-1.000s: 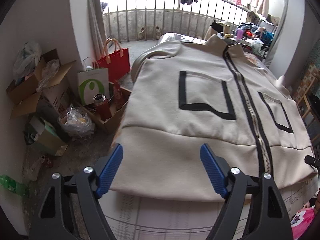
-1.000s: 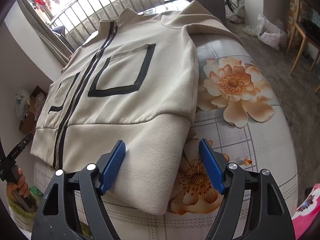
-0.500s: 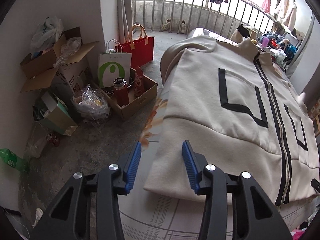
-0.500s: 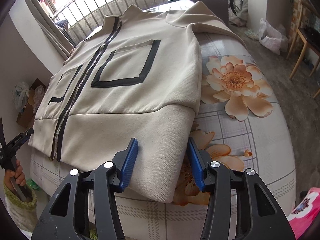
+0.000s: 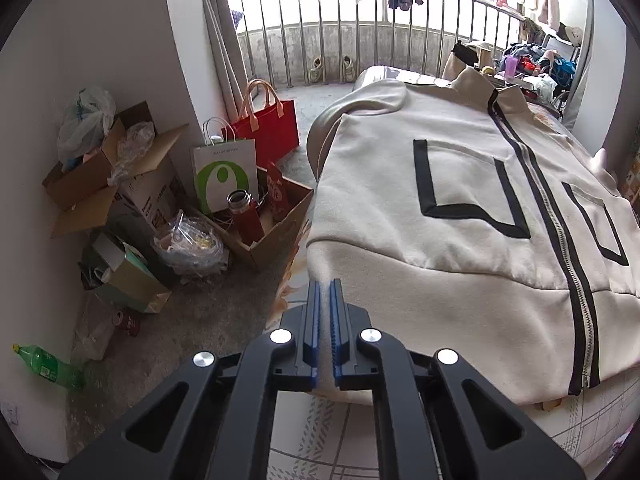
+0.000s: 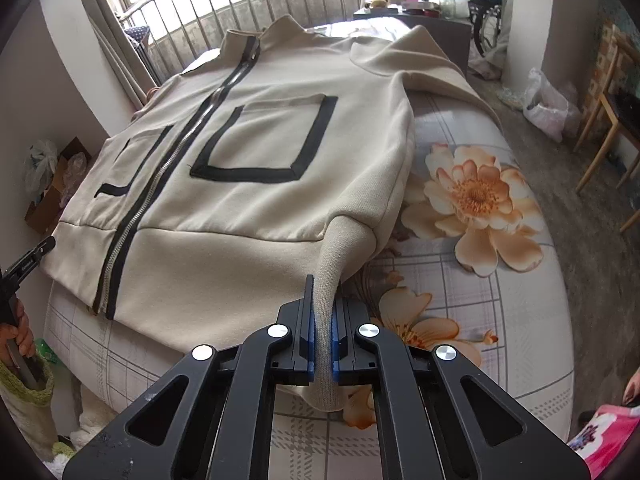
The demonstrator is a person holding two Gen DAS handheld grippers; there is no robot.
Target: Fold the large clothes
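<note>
We've got the beige jacket (image 6: 248, 184) flat, zipped, front up on the bed (image 6: 500, 300). Left gripper (image 5: 325, 322) & right gripper (image 6: 322, 332) both clenched on its hem corners. No fold made yet; all folding's left.

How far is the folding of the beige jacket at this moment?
Done: the jacket lies flat and zipped on the bed. In hand: the left gripper and right gripper have just closed, each pinching a bottom hem corner. Left: every fold; the sleeves are not yet tucked in.
</note>
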